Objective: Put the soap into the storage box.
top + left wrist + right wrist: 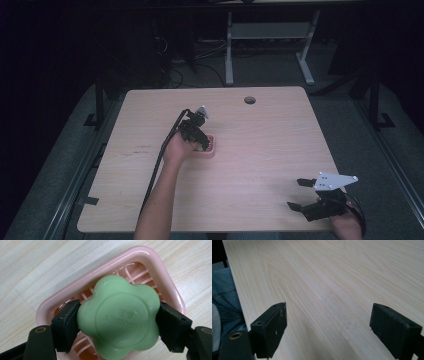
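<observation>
Green soap (119, 317) sits pinched in the left tool (117, 322) above the pink dish (147, 255); the right tool (328, 325), well apart from the dish, is spread over the counter (337, 277).

Both grippers are black. The left gripper (201, 145) trails a thick black cable (159, 162) along a bare forearm. The right gripper (299, 194) carries a grey three-cornered plate (332, 181) dotted with small holes. Its blocky matte pads (273, 327) sit on arms with brass-ringed screw holes. Blue denim (225, 297) covers the person's lap.
</observation>
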`<state>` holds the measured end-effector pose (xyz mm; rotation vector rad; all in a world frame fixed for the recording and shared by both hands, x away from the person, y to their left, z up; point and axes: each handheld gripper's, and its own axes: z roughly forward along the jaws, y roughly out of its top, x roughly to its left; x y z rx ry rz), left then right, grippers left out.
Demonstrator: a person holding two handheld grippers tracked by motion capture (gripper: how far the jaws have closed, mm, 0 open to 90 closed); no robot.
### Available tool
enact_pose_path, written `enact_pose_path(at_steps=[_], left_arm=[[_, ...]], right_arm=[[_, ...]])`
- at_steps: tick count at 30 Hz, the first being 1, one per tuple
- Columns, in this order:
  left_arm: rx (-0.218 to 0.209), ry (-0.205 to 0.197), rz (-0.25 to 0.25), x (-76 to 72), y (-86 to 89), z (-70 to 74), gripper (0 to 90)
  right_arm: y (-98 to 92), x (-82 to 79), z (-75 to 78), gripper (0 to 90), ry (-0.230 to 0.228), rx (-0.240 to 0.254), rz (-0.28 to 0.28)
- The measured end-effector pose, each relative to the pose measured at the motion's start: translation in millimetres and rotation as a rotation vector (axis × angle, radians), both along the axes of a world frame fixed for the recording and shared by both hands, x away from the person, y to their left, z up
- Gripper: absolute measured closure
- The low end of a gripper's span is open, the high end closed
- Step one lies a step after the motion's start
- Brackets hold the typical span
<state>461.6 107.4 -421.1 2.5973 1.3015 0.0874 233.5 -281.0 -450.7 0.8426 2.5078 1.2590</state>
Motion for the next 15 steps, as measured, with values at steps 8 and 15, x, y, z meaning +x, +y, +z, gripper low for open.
enact_pose_path(at_steps=[8, 15], left_arm=[[-0.029, -0.034, -0.006, -3.6, 1.8, 10.1, 22.4], [-0.029, -0.052, -0.015, -7.9, 1.2, 15.9, 21.1]], right_arm=[[0.5, 0.0, -0.1, 13.8, 0.003, -0.001, 0.000], [0.6, 0.0, 0.1, 13.8, -0.001, -0.001, 0.004]])
